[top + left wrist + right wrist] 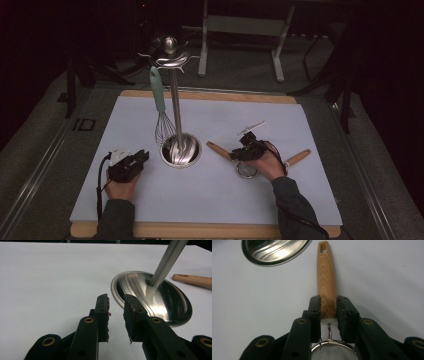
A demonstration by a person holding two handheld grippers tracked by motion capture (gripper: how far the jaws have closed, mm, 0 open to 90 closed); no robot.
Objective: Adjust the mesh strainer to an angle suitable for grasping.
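A steel utensil stand rises from a round base [192, 156] [175, 310] [274, 250] at mid table, its pole [176, 105] [170, 257] ending in a ring of hooks. A whisk with a teal handle [158, 97] hangs from one hook. My right gripper [248, 150] [328, 301] is shut on the wooden handle [218, 149] [327, 282] of a small mesh strainer [334, 351], low over the mat right of the base. My left gripper [131, 164] [116, 298] rests left of the base, open, nothing between its jaws.
A second wooden handle [298, 157] lies on the white mat [210, 200] to the right of my right hand, its other end hidden under the hand. The mat covers a wooden board [200, 231]. Dark floor and metal frame legs lie beyond.
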